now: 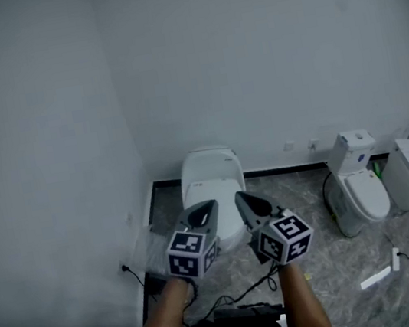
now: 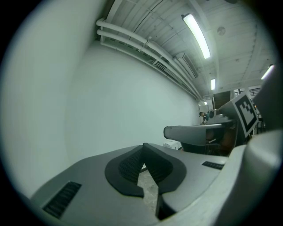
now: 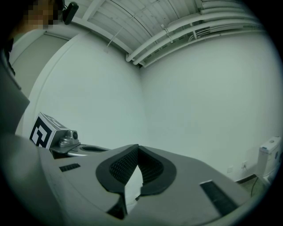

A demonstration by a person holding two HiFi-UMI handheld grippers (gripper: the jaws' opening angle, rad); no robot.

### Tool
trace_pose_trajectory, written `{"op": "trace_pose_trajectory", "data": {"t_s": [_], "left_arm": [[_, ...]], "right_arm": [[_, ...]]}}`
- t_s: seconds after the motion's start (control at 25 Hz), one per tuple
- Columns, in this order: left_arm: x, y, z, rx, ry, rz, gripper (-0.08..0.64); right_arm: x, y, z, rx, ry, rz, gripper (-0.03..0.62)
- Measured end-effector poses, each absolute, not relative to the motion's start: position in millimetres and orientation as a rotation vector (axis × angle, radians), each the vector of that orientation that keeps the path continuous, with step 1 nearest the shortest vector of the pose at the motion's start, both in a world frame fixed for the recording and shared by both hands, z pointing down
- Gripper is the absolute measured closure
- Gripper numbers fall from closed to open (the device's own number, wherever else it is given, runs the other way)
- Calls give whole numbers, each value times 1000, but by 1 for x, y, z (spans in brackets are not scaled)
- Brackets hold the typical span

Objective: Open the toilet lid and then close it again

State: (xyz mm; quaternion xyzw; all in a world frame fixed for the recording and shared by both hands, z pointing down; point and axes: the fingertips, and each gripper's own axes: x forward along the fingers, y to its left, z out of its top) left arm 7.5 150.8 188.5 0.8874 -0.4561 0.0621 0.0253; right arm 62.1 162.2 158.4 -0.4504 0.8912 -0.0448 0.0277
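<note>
Left claw (image 1: 205,213) and right claw (image 1: 247,203): two, both closed tight, nothing held. Toilet lid (image 1: 210,185): one, down, at 12 o'clock just beyond the tips, in the wall corner. Judged rigid, glossy, slippery, hinged at the rear; take the front lip and lower it gently. Other toilets (image 1: 360,187) at 2 o'clock: two certain, a third unclear.

below me the grey marbled floor (image 1: 324,251) carries a white toilet (image 1: 209,181) in the corner, a second toilet (image 1: 360,191) and a third toilet (image 1: 408,175) to its right, a black cable (image 1: 134,274) by the left wall, and a white strip (image 1: 376,276) lying loose.
</note>
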Motion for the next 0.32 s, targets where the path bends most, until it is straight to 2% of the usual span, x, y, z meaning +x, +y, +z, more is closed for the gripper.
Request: {"op": "trace_pose_trajectory", "data": {"t_s": [0.32], "left_arm": [[12, 152, 190, 2744, -1409, 192, 554]], "right_arm": [[67, 164, 160, -1398, 2758, -133, 584]]}}
